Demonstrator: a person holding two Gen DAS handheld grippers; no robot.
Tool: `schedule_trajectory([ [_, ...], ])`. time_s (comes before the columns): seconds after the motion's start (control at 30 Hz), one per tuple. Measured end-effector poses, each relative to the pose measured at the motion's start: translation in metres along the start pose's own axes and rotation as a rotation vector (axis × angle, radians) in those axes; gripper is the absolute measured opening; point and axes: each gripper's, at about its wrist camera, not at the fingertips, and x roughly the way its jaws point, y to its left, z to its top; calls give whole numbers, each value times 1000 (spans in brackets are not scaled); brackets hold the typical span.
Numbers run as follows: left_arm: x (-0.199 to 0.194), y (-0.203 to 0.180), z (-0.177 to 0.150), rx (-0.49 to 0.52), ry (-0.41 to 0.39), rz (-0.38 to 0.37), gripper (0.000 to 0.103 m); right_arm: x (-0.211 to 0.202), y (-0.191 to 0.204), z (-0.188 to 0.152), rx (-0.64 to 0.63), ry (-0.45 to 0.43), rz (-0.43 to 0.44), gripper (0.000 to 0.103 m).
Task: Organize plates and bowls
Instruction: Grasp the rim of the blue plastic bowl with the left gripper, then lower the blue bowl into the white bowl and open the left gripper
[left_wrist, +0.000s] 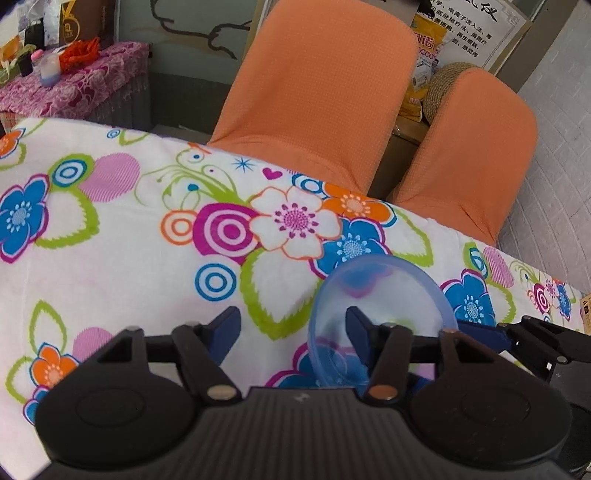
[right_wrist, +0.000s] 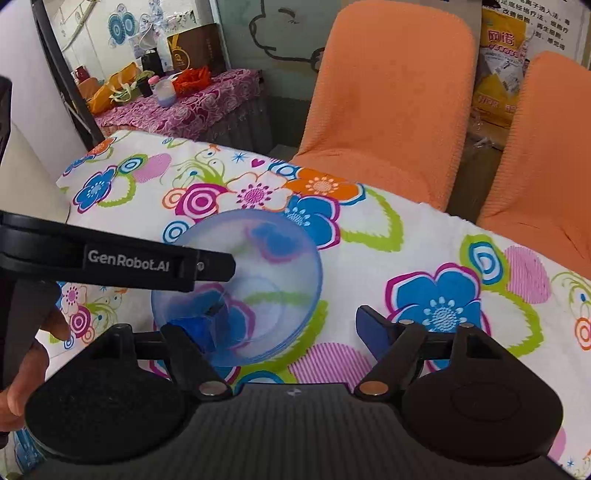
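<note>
A translucent blue bowl (left_wrist: 384, 295) stands tilted on the floral tablecloth (left_wrist: 110, 251). My left gripper (left_wrist: 291, 325) is open; its right fingertip (left_wrist: 356, 325) sits inside the bowl and shows through the wall. The right gripper's body (left_wrist: 535, 339) enters from the right, and its blue finger (left_wrist: 478, 330) touches the bowl's outer side. In the right wrist view the same bowl (right_wrist: 280, 258) lies at centre left. My right gripper (right_wrist: 284, 326) is open, its left fingertip (right_wrist: 197, 328) seen through the bowl. The left gripper's black side (right_wrist: 147, 264) reaches the bowl's rim from the left.
Two orange chairs (left_wrist: 317, 92) (left_wrist: 469, 155) stand right behind the table's far edge. A low stand with a pink cloth (right_wrist: 192, 103) holds bottles, bags and cups at the back left. A hand (right_wrist: 22, 369) holds the left gripper at the left border.
</note>
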Motion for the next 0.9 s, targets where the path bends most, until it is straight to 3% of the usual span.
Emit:
schedule_trajectory([
  [0.03,0,-3,-1,15,-2,16,31,1,3,-2,-5,5,14,61],
  [0.13,-3,-5,-6,26,19,-15,14,-2,10,-8,-3,4,54,60],
  [0.23,-8,-9,-17,14,51,-73,14,-13,20,-16,25,7,131,60],
  [0.33,-16,-15,-30,16,76,-100,14,-26,33,-25,-14,-3,87,60],
  [0.57,-39,-29,-54,36,109,-159,14,-59,20,-44,101,-1,144,61],
  [0.9,-98,-78,-105,124,120,-243,14,-136,22,-94,96,-7,83,63],
])
